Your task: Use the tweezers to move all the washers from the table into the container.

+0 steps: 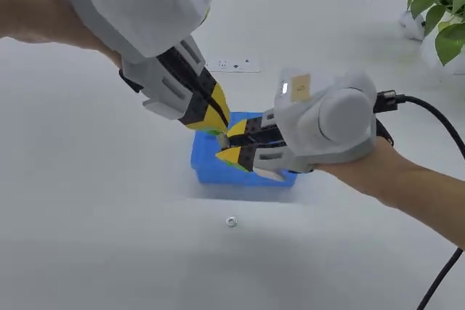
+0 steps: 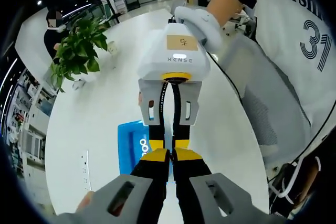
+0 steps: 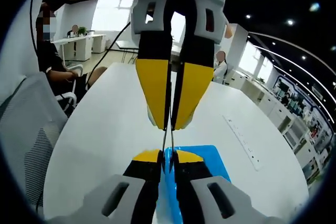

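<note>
The blue container [image 1: 207, 170] sits on the white counter [image 1: 102, 215]; both tools meet tip to tip just above its near-left corner. The left tool [image 1: 218, 123] slants down towards the container from the upper left, its yellow-tipped jaws pressed close together; in the right gripper view they are clenched on the thin metal tweezers [image 3: 169, 139]. The right tool [image 1: 228, 144] reaches over the container from the right, its jaws also drawn nearly together; the tweezers run straight from the left tool's tips down into them, so it too grips the tweezers. One washer [image 1: 231, 221] lies on the counter in front of the container, apart from it and from both tools; in the left gripper view two pale rings [image 2: 143, 146] rest inside the container. A black cable [image 1: 436, 117] trails off to the right of the container; a potted plant [image 1: 436, 5] stands well beyond it.
</note>
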A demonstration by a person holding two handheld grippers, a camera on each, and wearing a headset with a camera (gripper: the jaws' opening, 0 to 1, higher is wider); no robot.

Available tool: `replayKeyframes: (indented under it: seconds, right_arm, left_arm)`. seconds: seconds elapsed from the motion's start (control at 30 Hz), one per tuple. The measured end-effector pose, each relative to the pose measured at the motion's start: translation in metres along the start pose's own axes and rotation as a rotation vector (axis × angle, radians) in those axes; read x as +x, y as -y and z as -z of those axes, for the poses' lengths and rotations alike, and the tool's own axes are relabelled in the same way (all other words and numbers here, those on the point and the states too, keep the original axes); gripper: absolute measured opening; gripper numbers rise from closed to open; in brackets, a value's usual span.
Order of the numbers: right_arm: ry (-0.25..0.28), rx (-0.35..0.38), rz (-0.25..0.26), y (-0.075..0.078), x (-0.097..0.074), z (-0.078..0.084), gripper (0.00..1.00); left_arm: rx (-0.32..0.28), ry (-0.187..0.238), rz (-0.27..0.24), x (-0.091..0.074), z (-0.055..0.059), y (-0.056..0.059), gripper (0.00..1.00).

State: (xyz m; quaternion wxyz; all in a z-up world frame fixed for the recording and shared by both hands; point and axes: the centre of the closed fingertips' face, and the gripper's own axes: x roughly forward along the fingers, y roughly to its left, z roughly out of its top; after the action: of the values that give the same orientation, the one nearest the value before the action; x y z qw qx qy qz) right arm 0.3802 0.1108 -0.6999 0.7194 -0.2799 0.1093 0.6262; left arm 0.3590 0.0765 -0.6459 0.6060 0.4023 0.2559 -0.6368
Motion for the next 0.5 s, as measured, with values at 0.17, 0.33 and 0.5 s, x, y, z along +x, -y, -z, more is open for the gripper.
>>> replayKeyframes:
  seconds: [0.17,0.33,0.5]
  right_arm:
    - [-0.002,0.012,-0.023,-0.018,0.001,0.003,0.10]
    - [-0.006,0.022,-0.048,-0.033,0.003,0.008,0.10]
    - [-0.014,0.031,-0.069,-0.046,0.005,0.013,0.10]
  left_arm:
    - [-0.017,0.006,0.007,0.005,0.005,0.009,0.06]
    - [-0.041,0.015,0.019,0.012,0.007,0.024,0.06]
    - [-0.057,0.018,0.030,0.019,0.009,0.033,0.06]
